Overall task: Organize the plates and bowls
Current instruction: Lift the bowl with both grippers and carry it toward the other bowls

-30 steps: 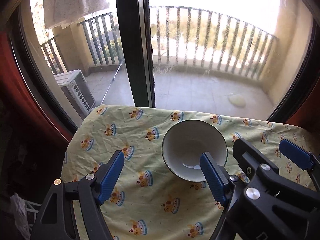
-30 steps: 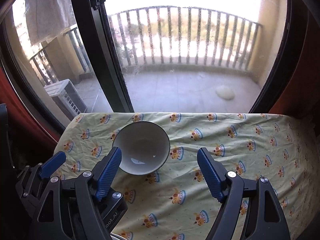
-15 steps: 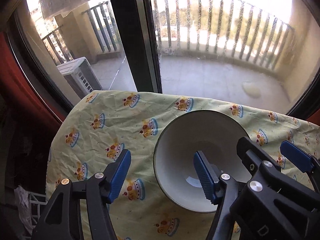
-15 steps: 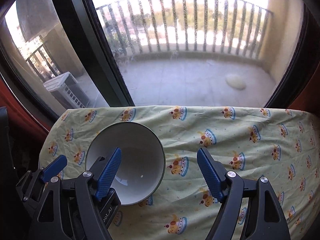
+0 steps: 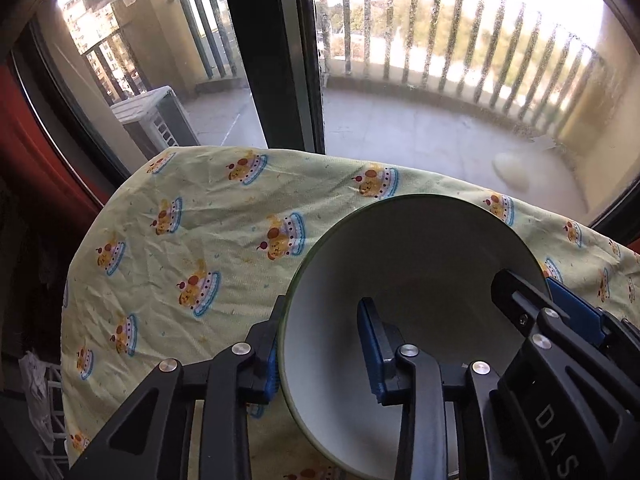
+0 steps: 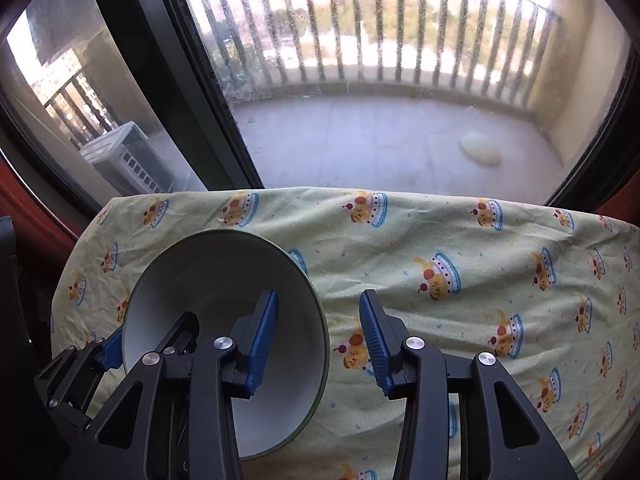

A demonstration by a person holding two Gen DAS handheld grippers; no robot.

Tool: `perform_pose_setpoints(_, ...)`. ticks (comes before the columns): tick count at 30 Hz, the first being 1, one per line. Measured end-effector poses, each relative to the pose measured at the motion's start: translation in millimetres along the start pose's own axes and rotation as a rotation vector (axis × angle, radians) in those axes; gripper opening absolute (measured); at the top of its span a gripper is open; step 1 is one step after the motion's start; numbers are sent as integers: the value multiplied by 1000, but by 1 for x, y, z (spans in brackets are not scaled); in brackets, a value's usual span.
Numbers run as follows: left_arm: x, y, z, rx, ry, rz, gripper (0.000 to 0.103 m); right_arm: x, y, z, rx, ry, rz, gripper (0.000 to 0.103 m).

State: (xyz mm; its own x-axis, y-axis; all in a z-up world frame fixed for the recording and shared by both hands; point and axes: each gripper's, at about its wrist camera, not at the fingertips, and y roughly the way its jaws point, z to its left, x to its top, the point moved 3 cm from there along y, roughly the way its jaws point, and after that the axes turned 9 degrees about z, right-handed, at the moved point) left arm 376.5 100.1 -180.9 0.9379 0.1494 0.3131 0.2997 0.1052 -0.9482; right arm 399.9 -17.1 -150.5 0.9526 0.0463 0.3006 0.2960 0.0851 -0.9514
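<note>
A white bowl with a green rim (image 5: 420,280) sits on the yellow patterned tablecloth (image 5: 192,240). My left gripper (image 5: 320,356) straddles the bowl's left wall, one blue pad outside and one inside, with a wide gap still between the pads. My right gripper (image 6: 316,340) straddles the bowl's right wall (image 6: 224,280), left pad inside, right pad outside, also with a wide gap. Neither pair of pads presses the wall. The right gripper also shows at the right of the left wrist view (image 5: 560,320).
The table stands against a glass balcony door with a dark frame (image 6: 172,80). An air-conditioner unit (image 5: 156,120) and railing lie outside. The cloth hangs over the table's left edge (image 5: 76,280). Open cloth lies to the bowl's right (image 6: 500,280).
Both grippers have moved forward and down to the bowl, each now straddling one side of its rim. Their jaws have narrowed from the wider opening seen earlier.
</note>
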Motion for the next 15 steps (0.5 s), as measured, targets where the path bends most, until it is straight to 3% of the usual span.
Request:
perform_pose_setpoints(7, 1, 3, 5, -41, -26, 14, 26, 3, 5, 2, 45, -2, 13, 21)
perform_pose_setpoints(15, -2, 2, 7, -73, -46, 31, 26, 3, 1, 9, 16, -35, 10, 21)
